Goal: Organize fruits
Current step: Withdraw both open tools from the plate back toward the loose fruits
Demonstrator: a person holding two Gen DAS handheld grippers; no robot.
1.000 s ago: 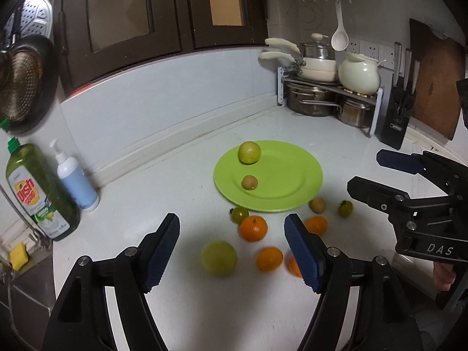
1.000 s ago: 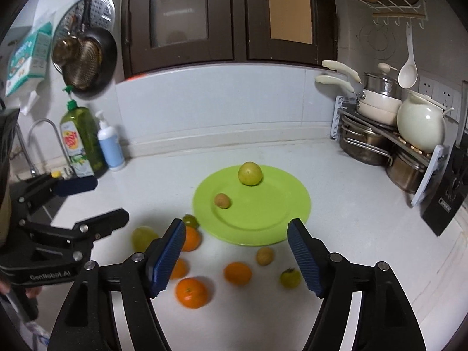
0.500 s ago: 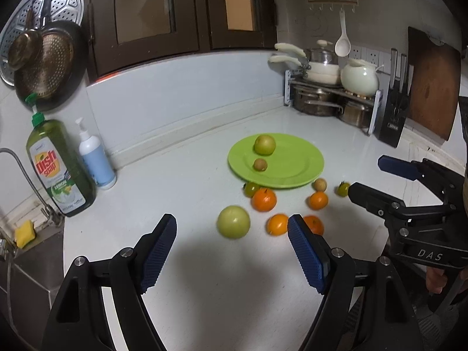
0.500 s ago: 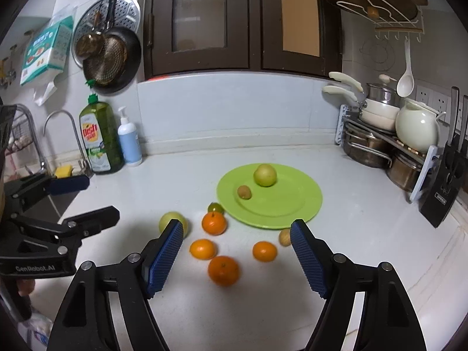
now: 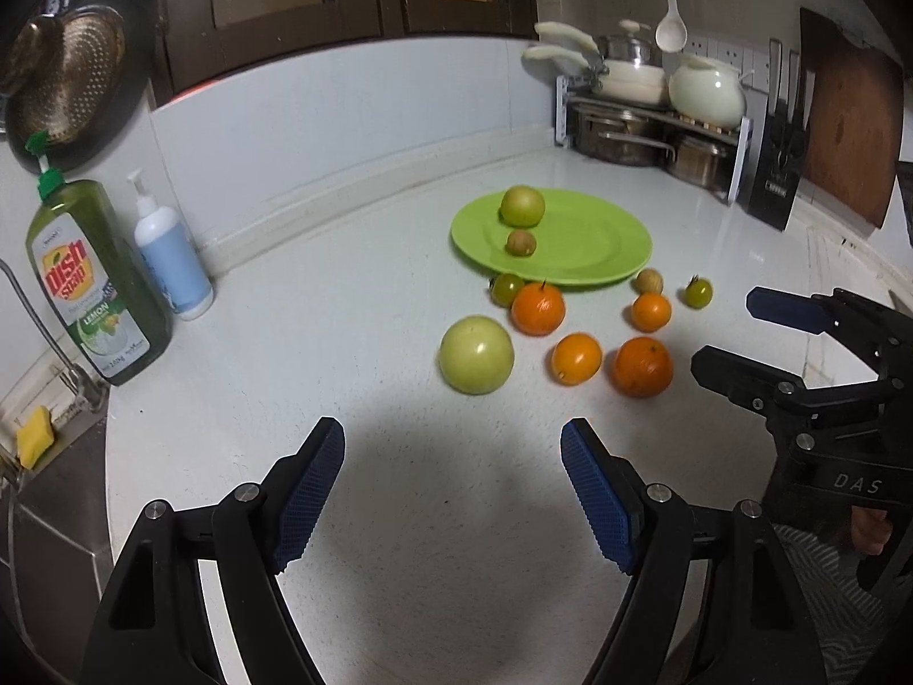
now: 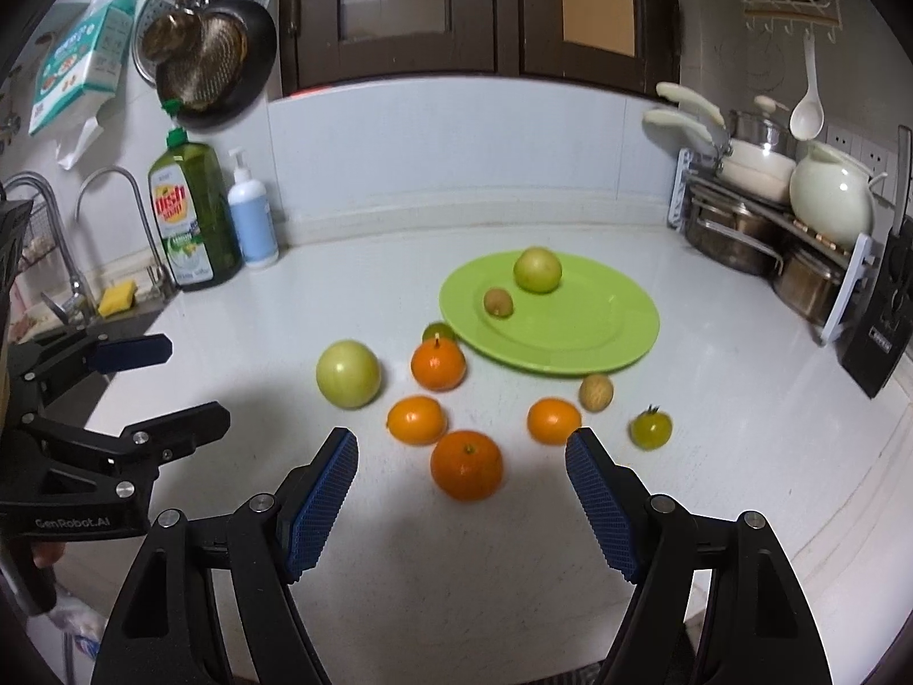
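A green plate on the white counter holds a yellow-green apple and a small brown fruit. In front of it lie a large pale green apple, several oranges, two small green tomatoes and a small tan fruit. My left gripper is open and empty, short of the fruit. My right gripper is open and empty, just before the nearest orange.
A dish soap bottle and a pump bottle stand at the back left by the sink. A pot rack and a knife block stand at the back right.
Both grippers have pulled back from the plate, so the fruit now lies farther ahead. Both stay open and empty. The fruit has not moved.
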